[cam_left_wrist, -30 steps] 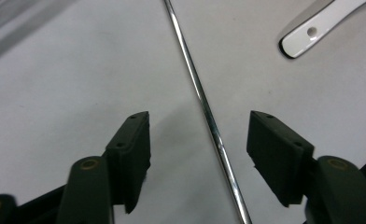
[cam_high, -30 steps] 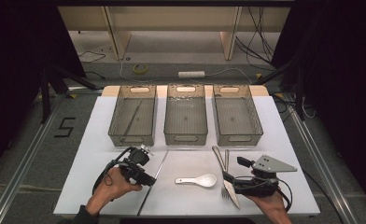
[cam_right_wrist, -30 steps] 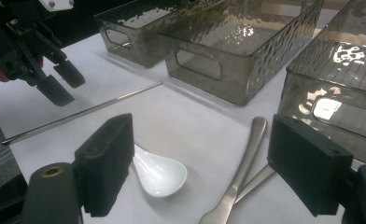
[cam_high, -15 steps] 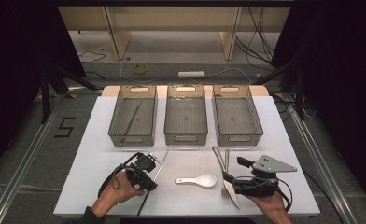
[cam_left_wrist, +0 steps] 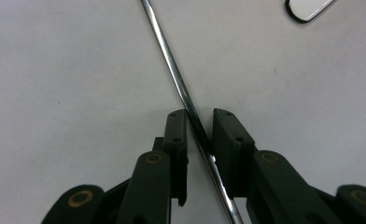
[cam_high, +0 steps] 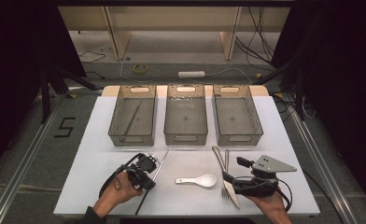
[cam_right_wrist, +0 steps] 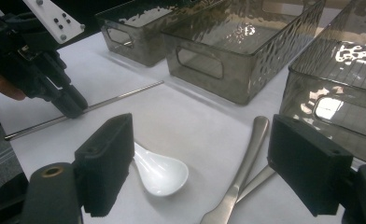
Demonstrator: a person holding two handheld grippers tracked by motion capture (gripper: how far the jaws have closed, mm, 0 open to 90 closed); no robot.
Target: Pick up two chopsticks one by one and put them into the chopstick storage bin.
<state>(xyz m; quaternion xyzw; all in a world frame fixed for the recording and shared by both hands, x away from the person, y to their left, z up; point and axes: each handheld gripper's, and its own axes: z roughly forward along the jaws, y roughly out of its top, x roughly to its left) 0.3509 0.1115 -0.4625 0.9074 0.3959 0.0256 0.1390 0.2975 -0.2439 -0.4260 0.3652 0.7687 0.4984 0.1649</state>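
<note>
A thin metal rod lies on the white table, angled toward the bins. My left gripper points down over it. In the left gripper view the rod runs between the two pads. The jaws have just been closing, and a narrow gap still shows beside the rod. My right gripper rests at the front right, open wide with nothing between its fingers. In its view a white spoon and two metal handles lie ahead, with the left gripper on the rod.
Three smoky clear bins stand in a row at the back; the left bin holds another thin rod. The spoon lies mid-table, with a knife and fork right of it.
The left gripper has shifted slightly right and settled over the rod, and its jaws have narrowed around it. The right gripper has not moved.
</note>
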